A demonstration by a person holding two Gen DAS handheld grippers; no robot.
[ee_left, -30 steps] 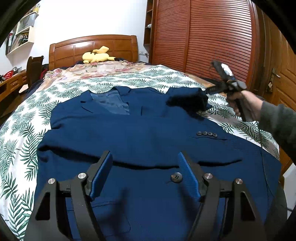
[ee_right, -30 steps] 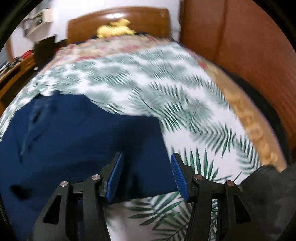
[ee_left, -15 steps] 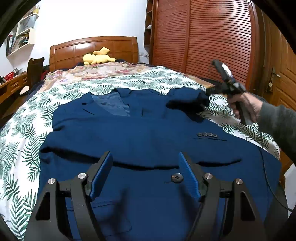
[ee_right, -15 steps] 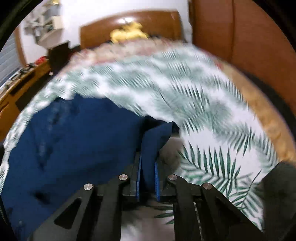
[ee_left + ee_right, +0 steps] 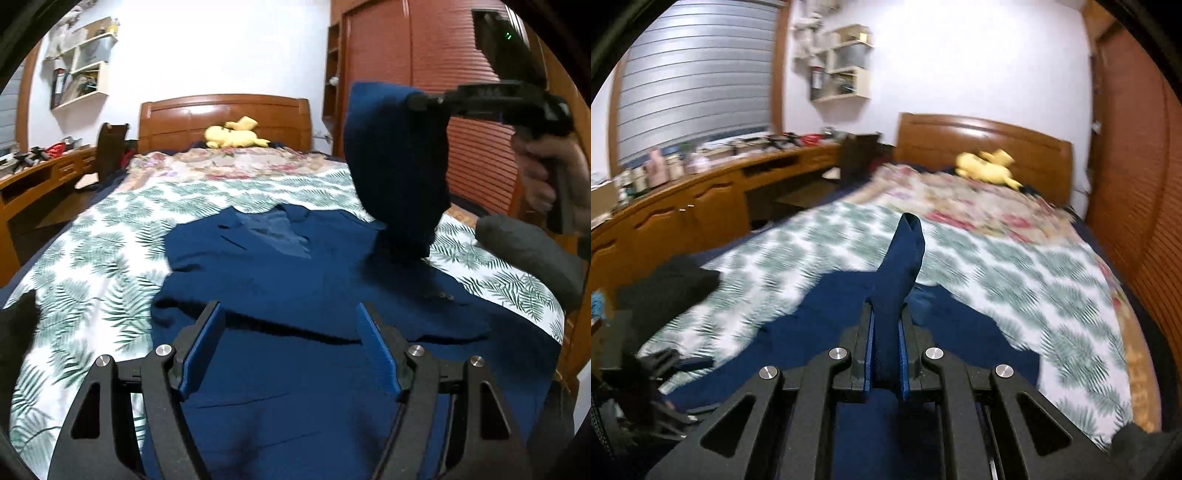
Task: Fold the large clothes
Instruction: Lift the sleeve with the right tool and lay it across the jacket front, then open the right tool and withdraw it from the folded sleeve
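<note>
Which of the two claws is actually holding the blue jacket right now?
The right claw: it is shut on the jacket's sleeve and lifts it above the bed. The left claw is open, above the jacket.

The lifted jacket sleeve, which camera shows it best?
The left wrist view: the lifted jacket sleeve hangs in full from the right gripper above the jacket. The right wrist view shows only a narrow fold pinched between the closed fingers, partly blurred.
</note>
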